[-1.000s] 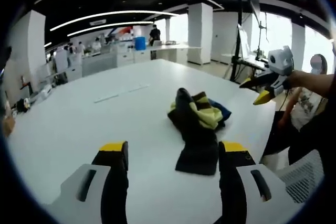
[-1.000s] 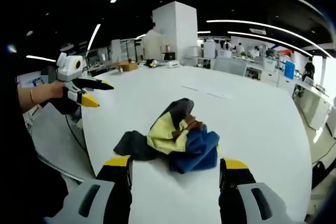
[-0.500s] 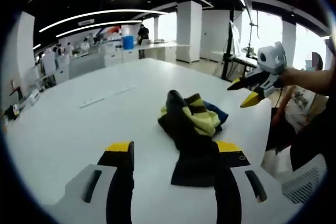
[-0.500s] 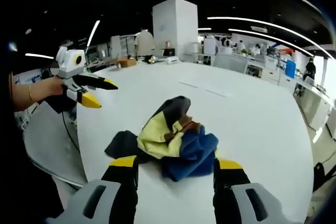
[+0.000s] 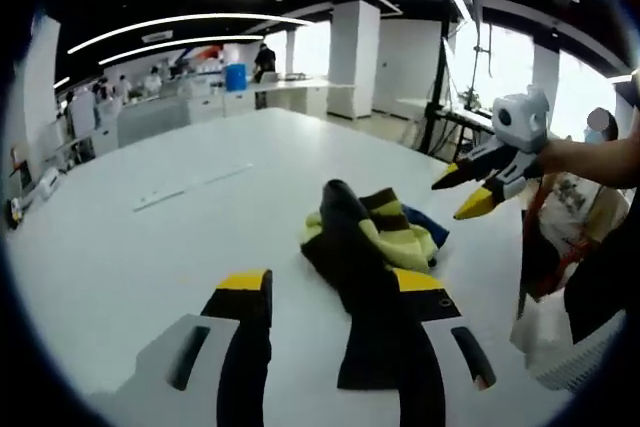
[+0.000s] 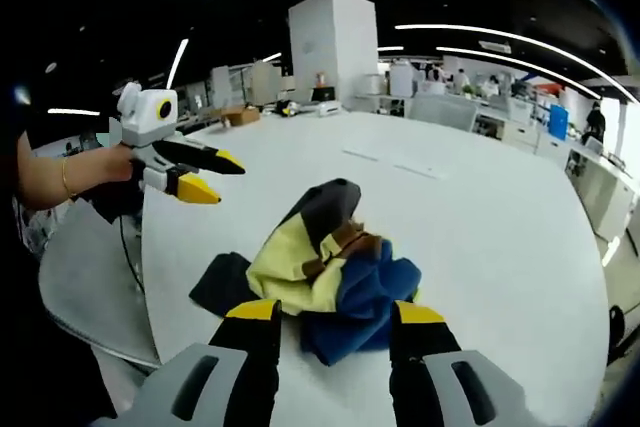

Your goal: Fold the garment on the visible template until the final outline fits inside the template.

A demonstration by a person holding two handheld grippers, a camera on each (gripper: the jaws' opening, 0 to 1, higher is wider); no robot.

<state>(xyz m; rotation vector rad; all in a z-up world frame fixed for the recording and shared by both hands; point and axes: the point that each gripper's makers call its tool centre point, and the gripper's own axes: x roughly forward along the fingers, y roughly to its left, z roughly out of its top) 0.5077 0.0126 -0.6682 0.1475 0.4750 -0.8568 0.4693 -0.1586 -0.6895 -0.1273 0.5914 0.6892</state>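
So the garment (image 5: pixel 372 237) is sitting in a crumpled heap on the big white table (image 5: pixel 150 237), a bit right of center in the left gripper view, with a dark sleeve-ish flap trailing down toward the bottom of the frame. It's a mix of black, pale yellow, some brown and blue, blue side showing best in the right gripper view, where the pile (image 6: pixel 325 267) sits low in the middle. The left gripper (image 5: pixel 335 292) has its yellow-tipped jaws spread apart with nothing between them; its right jaw overlaps that dark flap in the picture, but I can't tell if it's actually touching. The right gripper (image 6: pixel 325 315) is also parted and empty-handed, jaws framing the near edge of the heap. Each gripper pops up in the other's view too: the right one at the right side of the left gripper view, held in a hand (image 5: pixel 585 157), and the left one at the upper left of the right gripper view, both hovering off the table's edge. Thin strips (image 6: pixel 392 165) lie on the tabletop further back.
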